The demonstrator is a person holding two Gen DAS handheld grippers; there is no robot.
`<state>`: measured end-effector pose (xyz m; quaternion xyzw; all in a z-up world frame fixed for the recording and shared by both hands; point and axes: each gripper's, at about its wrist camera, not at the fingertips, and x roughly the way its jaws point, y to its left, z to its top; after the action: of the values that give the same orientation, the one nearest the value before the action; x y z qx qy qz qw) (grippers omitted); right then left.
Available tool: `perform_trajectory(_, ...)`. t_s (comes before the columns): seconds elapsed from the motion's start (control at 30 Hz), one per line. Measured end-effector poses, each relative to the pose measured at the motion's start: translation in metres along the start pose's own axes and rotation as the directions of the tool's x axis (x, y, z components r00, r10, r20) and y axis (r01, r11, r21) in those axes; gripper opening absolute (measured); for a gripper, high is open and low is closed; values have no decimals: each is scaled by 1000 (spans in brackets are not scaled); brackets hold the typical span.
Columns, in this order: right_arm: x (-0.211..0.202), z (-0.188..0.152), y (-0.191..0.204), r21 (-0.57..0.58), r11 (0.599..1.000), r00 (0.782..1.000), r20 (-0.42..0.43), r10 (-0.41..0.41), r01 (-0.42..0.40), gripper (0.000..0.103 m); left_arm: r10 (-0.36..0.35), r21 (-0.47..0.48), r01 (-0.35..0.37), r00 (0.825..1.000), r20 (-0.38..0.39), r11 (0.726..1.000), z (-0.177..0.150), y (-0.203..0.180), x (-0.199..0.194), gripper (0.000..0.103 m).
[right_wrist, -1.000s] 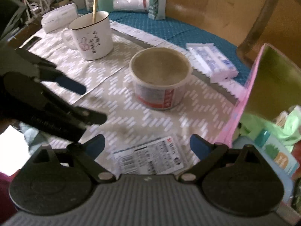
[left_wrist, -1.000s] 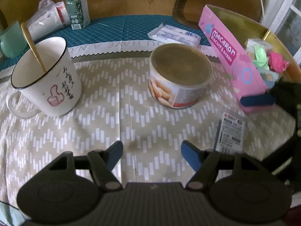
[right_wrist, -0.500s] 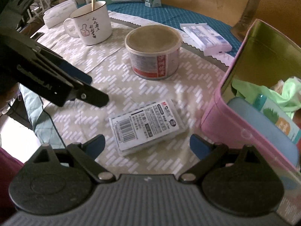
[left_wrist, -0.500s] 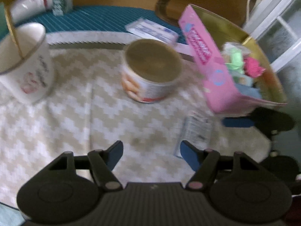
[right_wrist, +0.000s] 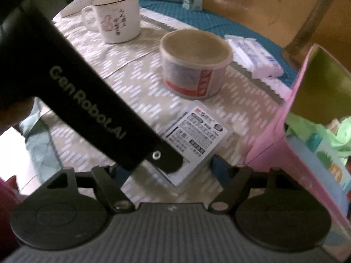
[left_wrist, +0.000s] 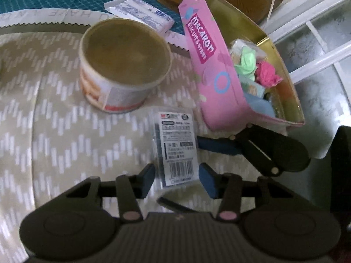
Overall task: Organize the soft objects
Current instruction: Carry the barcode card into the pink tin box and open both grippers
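1. The left claw (left_wrist: 176, 178) has come down around the small packet (left_wrist: 177, 146) — fingers narrower than before, on both sides, maybe not squeezing yet.
2. The right claw (right_wrist: 169, 173) is open beside the packet.
3. The packet lies just beside the pink box (left_wrist: 221, 81) — a grab looks close.

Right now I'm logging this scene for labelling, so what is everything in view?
Clear flat plastic pack with white barcode label: one, between both tongs, on the beige chevron cloth.
Round lidded paper tub: one, tan, behind the pack.
Pink macaron box: one, open, right of the tub, holding green and pink soft items.
White tissue packet: one, on teal cloth.
White enamel mug: one, far left.
Left tongs: open, straddling the pack.
Right tongs: open.
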<state>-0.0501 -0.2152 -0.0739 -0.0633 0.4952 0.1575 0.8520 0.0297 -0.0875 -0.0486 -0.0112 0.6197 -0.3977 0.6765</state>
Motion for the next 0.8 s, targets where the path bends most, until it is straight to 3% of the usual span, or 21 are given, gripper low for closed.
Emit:
perform_trajectory(0.07, 0, 4, -5, 28, 1000, 1000, 5, -6, 6, 73, -22, -4, 22, 1000, -3, 1000, 5, 2, 2, 35)
perform_trajectory(0.17, -14, 6, -2, 3, 1000, 999, 42, -9, 8, 72, -30, 5, 30, 999, -23, 1000, 4, 0, 1, 35)
perform_trajectory(0.43, -63, 14, -8, 15, 1000, 983, 180, -29, 26, 72, -24, 99, 17, 997, 75, 995, 0, -30, -44, 34)
perform_trajectory(0.63, -97, 21, -33, 53, 990, 943, 302, -138, 128, 71, -37, 155, 9, 983, 179, 988, 22, -64, -72, 35)
perform_trajectory(0.8, -95, 15, -72, 137, 970, 932, 280, -230, 199, 71, -57, 223, 11, 978, 201, 975, 53, -94, -50, 35)
